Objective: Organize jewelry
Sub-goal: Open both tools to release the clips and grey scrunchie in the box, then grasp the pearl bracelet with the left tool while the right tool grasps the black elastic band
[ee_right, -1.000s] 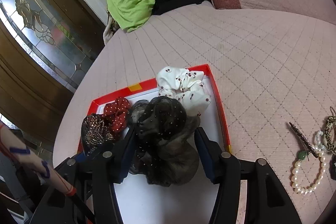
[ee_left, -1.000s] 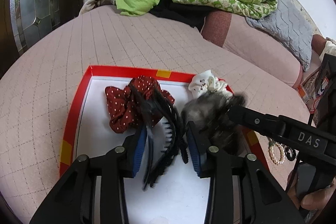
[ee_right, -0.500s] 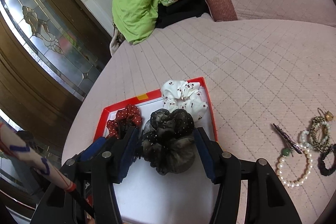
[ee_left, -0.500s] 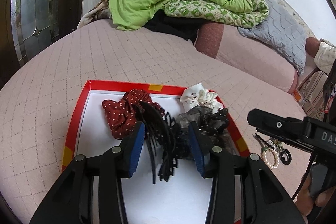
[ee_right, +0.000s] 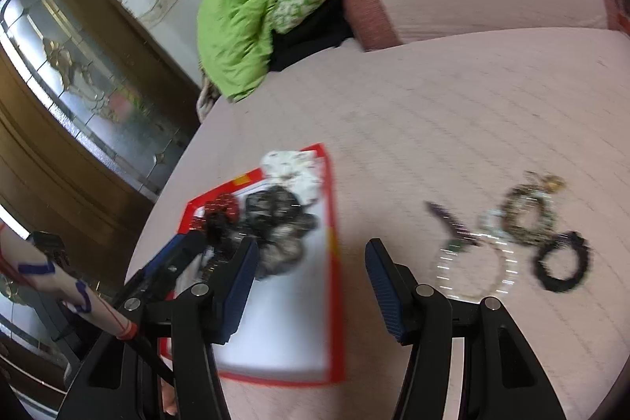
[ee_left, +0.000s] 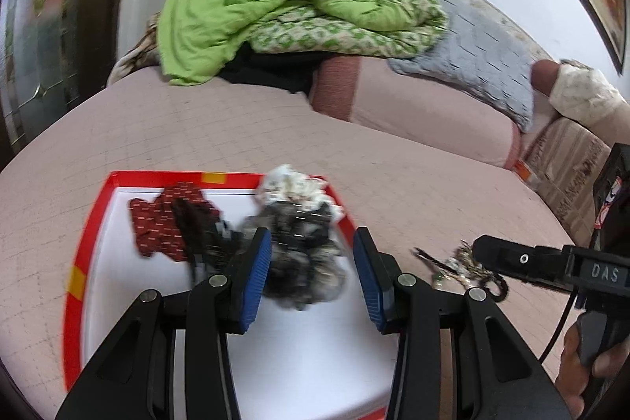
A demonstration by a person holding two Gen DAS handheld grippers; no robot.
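Note:
A red-rimmed white tray (ee_left: 90, 223) (ee_right: 333, 243) lies on the pink bed. It holds a red dotted scrunchie (ee_left: 157, 227), a black claw clip (ee_left: 201, 235), a grey-black scrunchie (ee_left: 303, 262) (ee_right: 279, 223) and a white scrunchie (ee_left: 291, 184). My left gripper (ee_left: 313, 278) hangs open above the tray, its pads clear of the grey scrunchie below. My right gripper (ee_right: 313, 286) is open with nothing in it, over the tray's right rim. To its right on the bed lie a pearl bracelet (ee_right: 472, 270), a hair pin (ee_right: 449, 223), a beaded bracelet (ee_right: 527, 219) and a black hair tie (ee_right: 559, 266).
A green quilt (ee_left: 256, 6) and a grey pillow (ee_left: 472, 65) are piled at the head of the bed. A cardboard box (ee_left: 567, 176) stands beyond the bed's right edge. A wooden door with glass (ee_right: 78, 85) is at the left. A hand (ee_left: 590, 361) holds the right gripper.
Both grippers have drawn back and up from the tray, leaving the claw clip and grey scrunchie lying in it. The right gripper has swung right, bringing the loose jewelry into view.

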